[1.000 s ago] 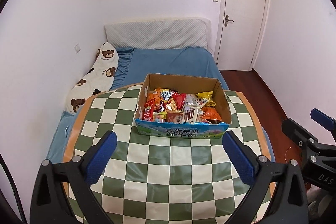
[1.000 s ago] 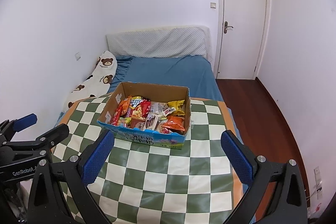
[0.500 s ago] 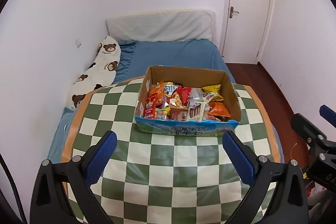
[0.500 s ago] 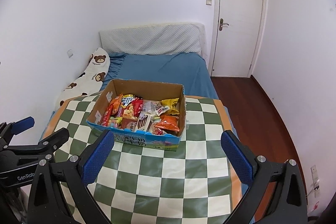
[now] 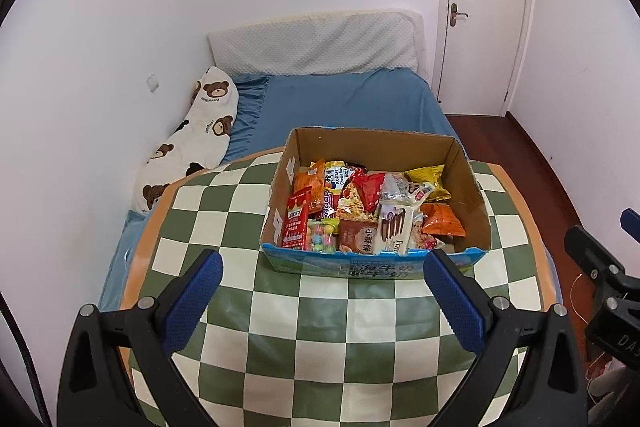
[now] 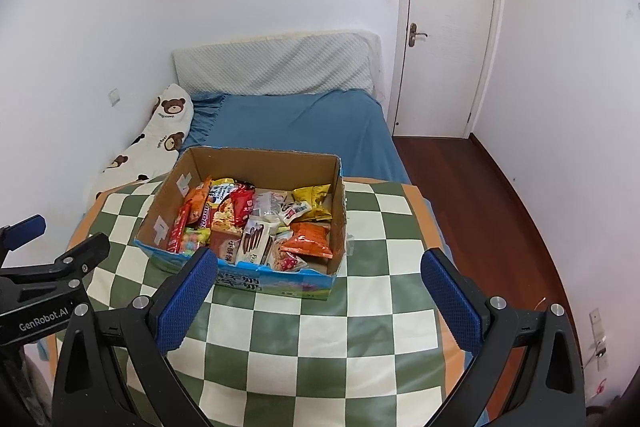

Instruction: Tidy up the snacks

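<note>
I hold both grippers above the near part of the checkered table (image 5: 320, 327), left gripper (image 5: 322, 301) and right gripper (image 6: 320, 301) spread wide and empty. The cardboard box (image 5: 376, 147) of snacks (image 5: 360, 211) sits ahead at the table's far side. Only the right view shows the box's taped outer right wall; only the left view shows the right gripper's body from the side

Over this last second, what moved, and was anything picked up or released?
Both open grippers, left gripper and right gripper, eased toward the snack box, which looms larger in both views. Nothing was gripped or released. The box, its snacks and the checkered cloth stayed put.
</note>
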Demonstrator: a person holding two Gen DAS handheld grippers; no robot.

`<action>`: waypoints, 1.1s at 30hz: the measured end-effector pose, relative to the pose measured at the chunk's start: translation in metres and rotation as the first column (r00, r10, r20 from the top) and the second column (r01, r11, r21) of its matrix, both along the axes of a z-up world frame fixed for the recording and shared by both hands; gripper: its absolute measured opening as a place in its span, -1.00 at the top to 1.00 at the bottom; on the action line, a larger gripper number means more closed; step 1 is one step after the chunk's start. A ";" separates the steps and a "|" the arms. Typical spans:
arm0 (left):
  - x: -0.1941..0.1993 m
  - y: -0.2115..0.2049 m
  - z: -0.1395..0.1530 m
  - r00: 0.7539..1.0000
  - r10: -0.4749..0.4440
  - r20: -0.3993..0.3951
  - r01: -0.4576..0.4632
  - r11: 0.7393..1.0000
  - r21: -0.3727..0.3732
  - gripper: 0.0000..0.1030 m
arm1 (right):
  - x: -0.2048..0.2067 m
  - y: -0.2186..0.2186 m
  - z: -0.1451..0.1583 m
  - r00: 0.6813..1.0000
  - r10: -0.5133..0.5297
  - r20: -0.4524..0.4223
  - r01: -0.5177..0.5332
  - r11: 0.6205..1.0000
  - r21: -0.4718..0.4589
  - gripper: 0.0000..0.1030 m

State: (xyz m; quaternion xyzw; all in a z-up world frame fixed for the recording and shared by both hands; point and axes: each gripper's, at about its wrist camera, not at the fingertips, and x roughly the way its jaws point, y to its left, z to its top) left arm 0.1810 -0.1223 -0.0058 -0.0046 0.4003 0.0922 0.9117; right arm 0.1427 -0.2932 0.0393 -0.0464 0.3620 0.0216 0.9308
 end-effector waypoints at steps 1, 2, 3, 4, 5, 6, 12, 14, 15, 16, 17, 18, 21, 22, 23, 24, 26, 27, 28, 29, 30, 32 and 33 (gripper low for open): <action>0.003 0.001 -0.001 1.000 0.000 -0.001 0.000 1.000 -0.001 -1.00 | 0.005 0.000 -0.004 1.000 -0.005 -0.003 0.005 1.000 -0.009 -1.00; 0.006 0.001 -0.003 1.000 0.002 -0.003 -0.002 1.000 0.001 -1.00 | 0.009 0.001 -0.007 1.000 -0.009 -0.008 0.009 1.000 -0.011 -1.00; 0.009 0.001 -0.004 1.000 0.002 -0.005 -0.002 1.000 0.002 -1.00 | 0.012 0.000 -0.009 1.000 -0.011 -0.014 0.011 1.000 -0.009 -1.00; 0.013 0.001 -0.006 1.000 0.001 -0.008 -0.001 1.000 0.000 -1.00 | 0.016 0.000 -0.012 1.000 -0.015 -0.020 0.015 1.000 -0.007 -1.00; 0.016 0.000 -0.008 1.000 -0.001 -0.013 0.001 1.000 0.000 -1.00 | 0.020 0.000 -0.016 0.999 -0.020 -0.025 0.020 1.000 -0.008 -1.00; 0.019 0.000 -0.010 1.000 0.000 -0.020 0.000 1.000 0.000 -1.00 | 0.023 -0.001 -0.019 0.999 -0.024 -0.032 0.024 1.000 -0.010 -1.00; 0.031 -0.001 -0.021 0.999 -0.008 -0.043 0.008 1.000 -0.002 -1.00 | 0.037 0.000 -0.032 0.998 -0.029 -0.058 0.029 1.000 -0.013 -1.00; 0.035 -0.002 -0.027 0.998 -0.016 -0.063 0.015 1.000 -0.008 -1.00 | 0.041 0.002 -0.036 0.998 -0.028 -0.065 0.027 0.999 -0.022 -1.00; 0.037 -0.002 -0.029 0.997 -0.019 -0.073 0.018 1.000 -0.012 -1.00 | 0.043 0.002 -0.037 0.997 -0.028 -0.066 0.027 0.999 -0.025 -1.00; 0.039 -0.002 -0.032 0.997 -0.020 -0.081 0.019 1.000 -0.016 -1.00 | 0.044 0.003 -0.039 0.997 -0.028 -0.067 0.026 0.999 -0.026 -1.00; 0.040 -0.002 -0.033 0.996 -0.021 -0.084 0.020 1.000 -0.018 -1.00 | 0.045 0.003 -0.040 0.997 -0.029 -0.069 0.027 0.999 -0.027 -1.00; 0.041 -0.003 -0.034 0.996 -0.023 -0.088 0.021 1.000 -0.019 -1.00 | 0.047 0.004 -0.041 0.997 -0.028 -0.071 0.026 0.999 -0.030 -1.00; 0.043 -0.003 -0.037 0.995 -0.028 -0.097 0.026 0.999 -0.021 -1.00 | 0.050 0.005 -0.043 0.996 -0.027 -0.081 0.025 0.999 -0.024 -1.00; 0.044 -0.004 -0.037 0.995 -0.031 -0.099 0.029 0.999 -0.022 -1.00 | 0.051 0.005 -0.044 0.996 -0.026 -0.085 0.024 0.999 -0.021 -1.00; 0.044 -0.004 -0.037 0.995 -0.032 -0.099 0.030 0.999 -0.022 -1.00 | 0.053 0.004 -0.045 0.996 -0.025 -0.091 0.024 1.000 -0.015 -1.00; 0.044 -0.003 -0.037 0.994 -0.035 -0.100 0.032 0.999 -0.023 -1.00 | 0.053 0.003 -0.046 0.995 -0.025 -0.096 0.025 1.000 -0.006 -1.00; 0.045 -0.003 -0.038 0.994 -0.037 -0.101 0.034 0.999 -0.031 -1.00 | 0.054 0.001 -0.047 0.994 -0.026 -0.103 0.026 1.000 0.007 -1.00; 0.045 -0.003 -0.038 0.994 -0.037 -0.101 0.033 0.999 -0.035 -1.00 | 0.054 0.000 -0.048 0.994 -0.027 -0.106 0.028 1.000 0.011 -1.00; 0.045 -0.002 -0.038 0.994 -0.037 -0.100 0.033 0.999 -0.038 -1.00 | 0.055 -0.001 -0.048 0.994 -0.027 -0.108 0.029 0.999 0.016 -1.00; 0.045 -0.002 -0.037 0.994 -0.037 -0.099 0.034 0.999 -0.038 -1.00 | 0.055 -0.001 -0.049 0.994 -0.028 -0.110 0.031 0.999 0.018 -1.00; 0.045 -0.002 -0.038 0.994 -0.039 -0.100 0.035 0.999 -0.038 -1.00 | 0.055 -0.002 -0.049 0.993 -0.029 -0.112 0.032 0.999 0.019 -1.00; 0.045 -0.002 -0.037 0.994 -0.043 -0.100 0.039 0.999 -0.036 -1.00 | 0.055 -0.002 -0.050 0.993 -0.027 -0.117 0.030 0.999 0.021 -1.00; 0.046 -0.003 -0.037 0.994 -0.047 -0.101 0.043 0.999 -0.033 -1.00 | 0.055 -0.001 -0.051 0.993 -0.027 -0.119 0.030 0.999 0.021 -1.00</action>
